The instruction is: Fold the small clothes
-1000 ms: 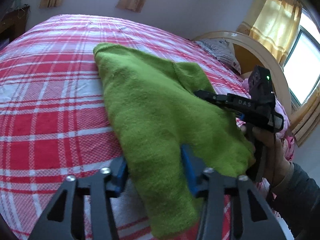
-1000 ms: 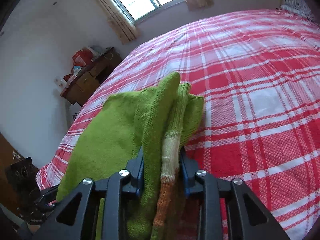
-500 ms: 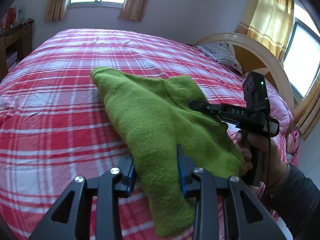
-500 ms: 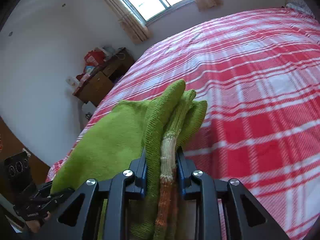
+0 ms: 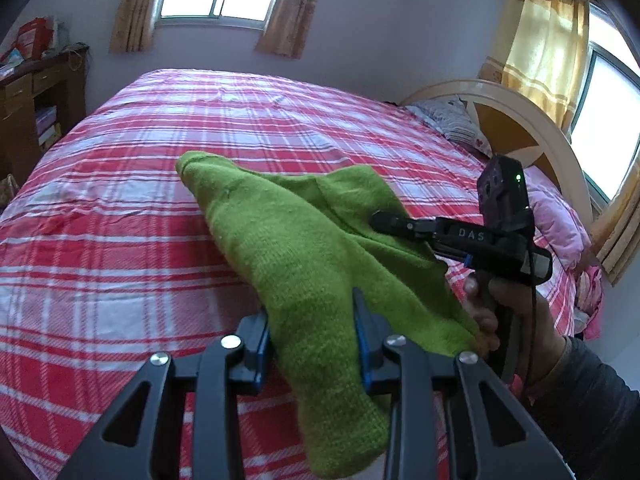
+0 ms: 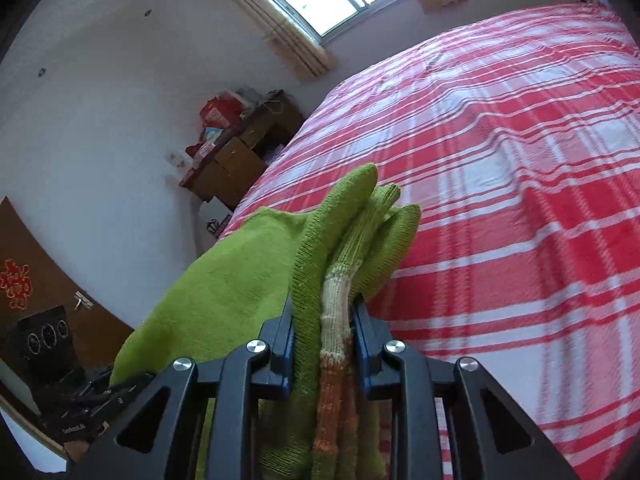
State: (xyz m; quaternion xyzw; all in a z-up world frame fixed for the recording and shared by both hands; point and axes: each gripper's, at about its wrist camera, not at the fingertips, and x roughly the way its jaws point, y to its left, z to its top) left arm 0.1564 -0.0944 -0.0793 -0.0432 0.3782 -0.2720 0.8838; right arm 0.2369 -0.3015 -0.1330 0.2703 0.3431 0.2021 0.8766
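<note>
Green knitted garment held up over the bed

Green knitted garment (image 5: 304, 248) hangs stretched above the red plaid bed (image 5: 120, 208), its far fold resting on it. Left gripper (image 5: 312, 320) is clamped on one bunched edge, right gripper (image 6: 322, 324) on the striped ribbed cuff (image 6: 334, 312).
</note>
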